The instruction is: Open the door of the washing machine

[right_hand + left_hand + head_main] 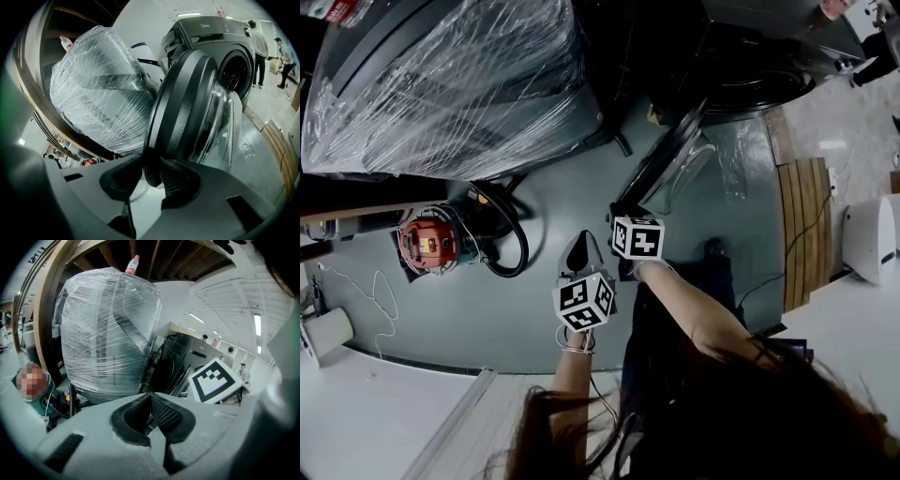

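Observation:
The dark washing machine [750,56] stands at the top right, and its drum opening [233,70] is uncovered. Its round door [197,108], with a bulging glass bowl, is swung out over the floor [675,155]. My right gripper [152,161] is shut on the door's outer rim, which runs down between the two pads; in the head view this gripper [622,214] sits at the door's near edge. My left gripper [579,251] hangs just left of it, off the door. In its own view the left gripper [149,401] is shut on nothing.
A large appliance wrapped in plastic film [450,84] stands left of the washer, with a bottle [132,263] on top. A red vacuum cleaner [431,242] and its hose lie on the floor at left. Wooden planks [806,225] and a white unit [872,239] are at right. People [257,44] stand beyond the washer.

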A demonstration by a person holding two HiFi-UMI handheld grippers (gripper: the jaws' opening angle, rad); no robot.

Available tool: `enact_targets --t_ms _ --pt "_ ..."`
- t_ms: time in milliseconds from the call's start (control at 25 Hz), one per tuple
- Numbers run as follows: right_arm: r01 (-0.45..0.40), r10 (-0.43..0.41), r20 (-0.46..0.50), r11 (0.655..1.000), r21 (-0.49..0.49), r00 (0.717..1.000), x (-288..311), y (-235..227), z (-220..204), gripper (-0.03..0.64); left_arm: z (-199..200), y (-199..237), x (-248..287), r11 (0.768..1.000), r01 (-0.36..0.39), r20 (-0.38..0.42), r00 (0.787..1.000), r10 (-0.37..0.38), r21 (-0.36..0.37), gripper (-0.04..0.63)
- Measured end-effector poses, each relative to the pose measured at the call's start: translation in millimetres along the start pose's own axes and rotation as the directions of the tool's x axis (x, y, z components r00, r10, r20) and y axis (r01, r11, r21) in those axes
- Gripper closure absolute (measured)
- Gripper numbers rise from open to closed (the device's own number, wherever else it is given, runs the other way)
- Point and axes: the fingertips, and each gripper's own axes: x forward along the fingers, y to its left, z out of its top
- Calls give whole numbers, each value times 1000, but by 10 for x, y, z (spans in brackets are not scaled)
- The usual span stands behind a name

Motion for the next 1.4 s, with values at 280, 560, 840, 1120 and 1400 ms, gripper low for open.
enact_targets --t_ms 280,560,840,1120,1400 --pt "-2 2 2 999 36 1000 125 124 95 503 29 111 2 1000 -18 3 1000 18 -14 584" --pt "-11 10 9 998 57 1000 223 233 191 503 41 213 -26 999 -35 6 999 36 -24 583" --pt "-16 16 5 998 65 1000 336 309 244 504 94 343 -56 998 -53 25 998 54 -40 583" --pt "-15 16 -4 998 62 1000 410 362 279 506 80 462 -136 996 -76 29 997 78 -45 583" --pt "-48 49 -26 998 38 998 461 411 290 508 -42 513 -291 993 -100 9 995 101 -55 583"
